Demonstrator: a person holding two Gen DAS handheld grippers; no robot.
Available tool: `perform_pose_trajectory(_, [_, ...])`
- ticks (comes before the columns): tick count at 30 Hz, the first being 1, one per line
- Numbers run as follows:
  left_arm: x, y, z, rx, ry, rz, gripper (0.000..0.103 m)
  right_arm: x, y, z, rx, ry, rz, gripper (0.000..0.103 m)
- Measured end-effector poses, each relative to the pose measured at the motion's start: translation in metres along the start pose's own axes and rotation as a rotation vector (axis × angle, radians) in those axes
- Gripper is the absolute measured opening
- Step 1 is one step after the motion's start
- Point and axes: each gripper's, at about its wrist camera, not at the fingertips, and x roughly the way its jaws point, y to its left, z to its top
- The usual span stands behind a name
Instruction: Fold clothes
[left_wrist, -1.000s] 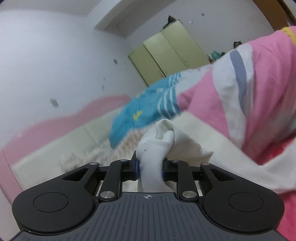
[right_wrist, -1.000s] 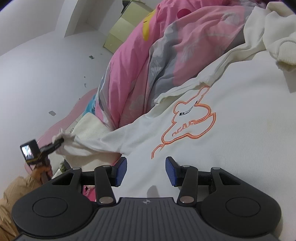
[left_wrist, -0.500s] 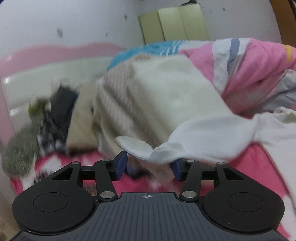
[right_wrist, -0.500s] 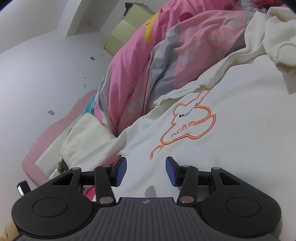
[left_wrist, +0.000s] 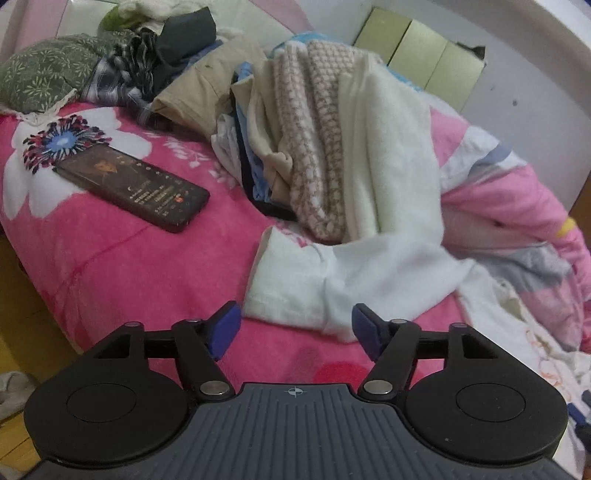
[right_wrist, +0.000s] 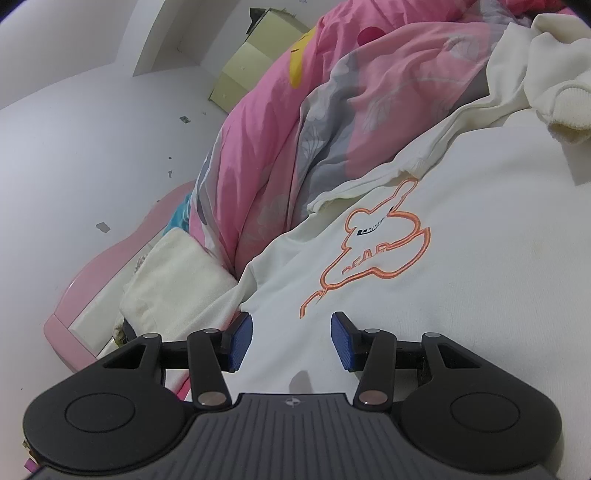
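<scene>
A white sweatshirt with an orange bear outline (right_wrist: 376, 254) lies spread on the bed. Its sleeve (left_wrist: 332, 280) lies flat on the pink flowered blanket (left_wrist: 129, 258), the cuff (left_wrist: 280, 284) just ahead of my left gripper (left_wrist: 295, 326). That gripper's jaws are opening, and the blue pads (left_wrist: 225, 328) stand apart with nothing pressed between them. My right gripper (right_wrist: 291, 339) hovers low over the sweatshirt's body below the bear print, open, with only fabric underneath it.
A dark phone (left_wrist: 133, 188) lies on the blanket at left. A heap of clothes (left_wrist: 325, 147) and a pink and grey quilt (right_wrist: 314, 110) sit behind the sweatshirt. A green pillow (left_wrist: 40, 77) is far left. The bed's edge and wooden floor (left_wrist: 11, 302) are at left.
The left gripper held the sleeve cuff up in the air, then swung down to the bed, rolled level and let it go; the sleeve now lies flat. The right gripper stayed still.
</scene>
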Motion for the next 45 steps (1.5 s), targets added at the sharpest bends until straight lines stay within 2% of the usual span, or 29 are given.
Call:
perform_pose_trajectory(6, [0.018,0.011,0.019,-0.072,0.012,0.003,0.068,0.0,-0.001,0.0,0.002,0.0,0.002,0.049])
perform_pose_trajectory(8, [0.03,0.014,0.028,-0.083,0.029,-0.006,0.068,0.0,-0.001,0.0,0.003,0.0,0.002,0.049])
perform_pose_trajectory(11, [0.053,0.014,0.041,-0.074,0.069,0.022,0.066,0.0,-0.001,0.001,0.004,-0.001,0.003,0.049])
perform_pose_trajectory(13, [0.069,0.011,0.047,-0.046,0.103,0.059,0.059,0.0,-0.001,0.001,0.006,-0.002,0.004,0.049])
perform_pose_trajectory(14, [0.077,0.008,0.049,-0.018,0.125,0.093,0.052,-0.001,-0.001,0.001,0.006,-0.002,0.005,0.049])
perform_pose_trajectory(16, [0.085,-0.002,0.049,0.061,0.134,0.143,0.045,-0.001,-0.001,0.001,0.008,-0.002,0.006,0.05])
perform_pose_trajectory(17, [0.087,-0.007,0.048,0.104,0.13,0.16,0.036,-0.001,-0.001,0.001,0.008,-0.002,0.006,0.05])
perform_pose_trajectory(18, [0.087,-0.013,0.046,0.145,0.126,0.171,0.023,-0.001,-0.001,0.001,0.008,-0.002,0.007,0.05])
perform_pose_trajectory(19, [0.087,-0.018,0.045,0.179,0.12,0.184,0.017,-0.001,-0.001,0.001,0.009,-0.003,0.007,0.05])
perform_pose_trajectory(20, [0.085,-0.022,0.044,0.198,0.109,0.203,0.007,-0.001,-0.001,0.001,0.009,-0.003,0.008,0.05])
perform_pose_trajectory(21, [0.082,-0.026,0.045,0.212,0.09,0.223,0.003,-0.001,-0.001,0.002,0.009,-0.003,0.008,0.05])
perform_pose_trajectory(24, [0.059,-0.046,0.051,0.281,-0.057,0.236,0.002,-0.001,-0.001,0.002,0.01,-0.002,0.008,0.05])
perform_pose_trajectory(28, [0.02,-0.092,0.065,0.503,-0.339,0.256,0.002,-0.001,-0.002,0.002,0.01,-0.001,0.008,0.05])
perform_pose_trajectory(30, [0.01,-0.114,0.076,0.602,-0.452,0.268,0.002,-0.001,-0.002,0.002,0.01,-0.001,0.008,0.05])
perform_pose_trajectory(34, [0.008,-0.145,0.111,0.688,-0.576,0.278,0.002,-0.002,-0.002,0.003,0.01,0.0,0.008,0.05])
perform_pose_trajectory(37, [0.015,-0.159,0.138,0.701,-0.604,0.291,0.002,-0.002,-0.002,0.003,0.01,0.001,0.013,0.052])
perform_pose_trajectory(42, [0.022,-0.165,0.183,0.535,-0.506,0.258,0.002,-0.001,-0.001,0.003,0.009,0.005,0.018,0.054])
perform_pose_trajectory(45, [0.023,-0.167,0.197,0.478,-0.487,0.251,0.002,-0.001,-0.001,0.003,0.011,0.005,0.019,0.054])
